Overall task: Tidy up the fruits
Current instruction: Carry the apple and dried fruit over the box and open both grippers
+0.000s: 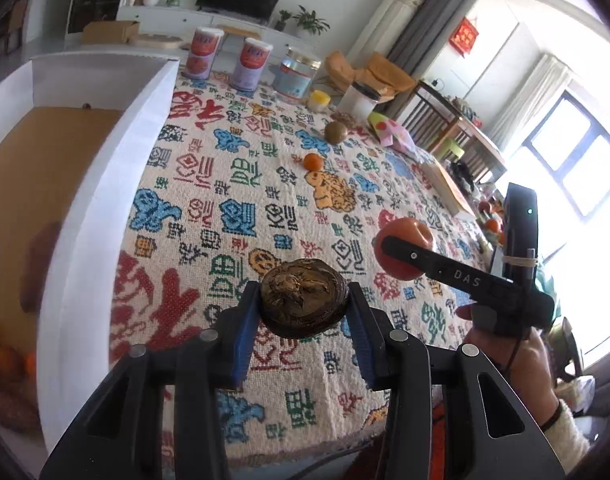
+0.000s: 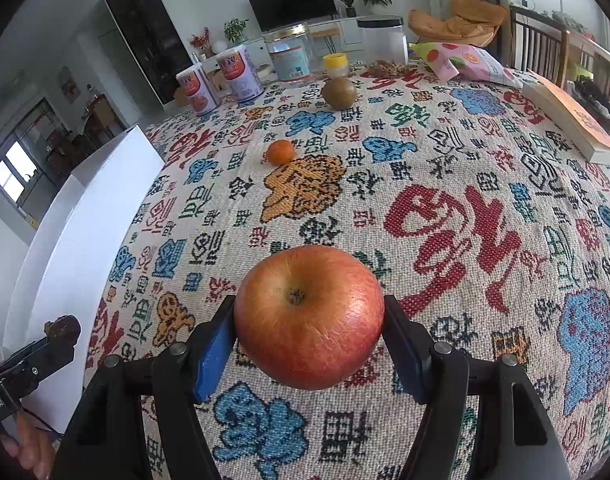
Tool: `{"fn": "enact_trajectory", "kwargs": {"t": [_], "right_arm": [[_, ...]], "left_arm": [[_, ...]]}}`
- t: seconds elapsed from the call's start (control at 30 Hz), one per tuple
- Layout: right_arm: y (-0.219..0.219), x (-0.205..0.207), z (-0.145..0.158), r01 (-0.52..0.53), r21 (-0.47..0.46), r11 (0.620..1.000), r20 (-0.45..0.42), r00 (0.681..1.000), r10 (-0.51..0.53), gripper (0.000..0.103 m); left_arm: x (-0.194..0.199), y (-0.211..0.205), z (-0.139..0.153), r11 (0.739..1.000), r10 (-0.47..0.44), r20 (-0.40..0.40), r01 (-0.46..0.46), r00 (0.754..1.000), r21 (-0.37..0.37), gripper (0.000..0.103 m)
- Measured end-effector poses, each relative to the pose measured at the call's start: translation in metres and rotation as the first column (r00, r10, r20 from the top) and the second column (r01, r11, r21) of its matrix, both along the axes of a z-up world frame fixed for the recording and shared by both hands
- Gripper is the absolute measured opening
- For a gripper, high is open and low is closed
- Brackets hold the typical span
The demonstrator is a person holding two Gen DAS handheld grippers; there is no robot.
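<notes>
My left gripper (image 1: pixel 304 308) is shut on a dark brown wrinkled fruit (image 1: pixel 304 298), held above the patterned tablecloth. My right gripper (image 2: pixel 309 328) is shut on a red apple (image 2: pixel 309 316), stem end up, also lifted off the cloth. In the left wrist view the apple (image 1: pixel 401 250) shows at the right in the other gripper. In the right wrist view the brown fruit (image 2: pixel 63 330) shows at the lower left. A small orange (image 2: pixel 280 152) and a kiwi (image 2: pixel 339 94) lie on the cloth further back. A white box (image 1: pixel 105 200) stands at the left, with several fruits (image 1: pixel 9 364) in its near corner.
Two pink-labelled cans (image 1: pixel 203 54), a clear jar (image 1: pixel 297 74), a small yellow-lidded jar (image 2: pixel 335 65), a white-filled jar (image 2: pixel 383 38), loose nuts (image 2: pixel 389 68) and a snack bag (image 2: pixel 461 60) line the table's far edge. A book (image 2: pixel 573 120) lies at the right edge.
</notes>
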State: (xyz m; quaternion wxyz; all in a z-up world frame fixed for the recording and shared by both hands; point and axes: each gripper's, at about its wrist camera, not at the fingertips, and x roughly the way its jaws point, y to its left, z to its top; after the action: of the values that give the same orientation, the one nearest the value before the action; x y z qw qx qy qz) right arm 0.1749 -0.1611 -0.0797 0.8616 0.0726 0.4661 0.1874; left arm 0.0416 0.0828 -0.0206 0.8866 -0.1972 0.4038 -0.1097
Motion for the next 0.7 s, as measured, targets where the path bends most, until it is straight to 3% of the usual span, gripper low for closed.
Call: {"fn": "enact_trajectory", "kwargs": {"t": [0.13, 0.27, 0.4, 0.47, 0.57, 0.7], "right_arm": [[0.075, -0.02, 0.048, -0.2, 0.157, 0.967, 0.034, 0.98, 0.197, 0.069], [0.172, -0.041, 0.088, -0.4, 0.22, 0.89, 0.082, 0.916, 0.392, 0.069], [0.269, -0.062, 0.103, -0.574, 0.193, 0.796, 0.091, 0.818, 0.568, 0.07], [0.313, -0.063, 0.096, -0.615, 0.148, 0.774, 0.065, 0.787, 0.613, 0.07], [0.36, -0.045, 0.071, -0.615, 0.112, 0.781, -0.02, 0.784, 0.62, 0.07], [0.397, -0.026, 0.037, -0.589, 0.048, 0.807, -0.101, 0.801, 0.591, 0.07]], "left_arm": [[-0.025, 0.058, 0.053, 0.995, 0.096, 0.09, -0.096, 0.991, -0.013, 0.043], [-0.029, 0.144, 0.065, 0.955, 0.297, 0.071, -0.294, 0.952, -0.041, 0.043], [-0.01, 0.219, 0.032, 0.887, 0.461, -0.065, -0.461, 0.885, 0.013, 0.043], [-0.003, 0.241, 0.006, 0.861, 0.507, -0.134, -0.507, 0.851, 0.04, 0.043], [-0.003, 0.254, -0.026, 0.839, 0.541, -0.217, -0.54, 0.812, 0.069, 0.044], [-0.003, 0.257, -0.05, 0.824, 0.558, -0.276, -0.561, 0.783, 0.076, 0.045]]}}
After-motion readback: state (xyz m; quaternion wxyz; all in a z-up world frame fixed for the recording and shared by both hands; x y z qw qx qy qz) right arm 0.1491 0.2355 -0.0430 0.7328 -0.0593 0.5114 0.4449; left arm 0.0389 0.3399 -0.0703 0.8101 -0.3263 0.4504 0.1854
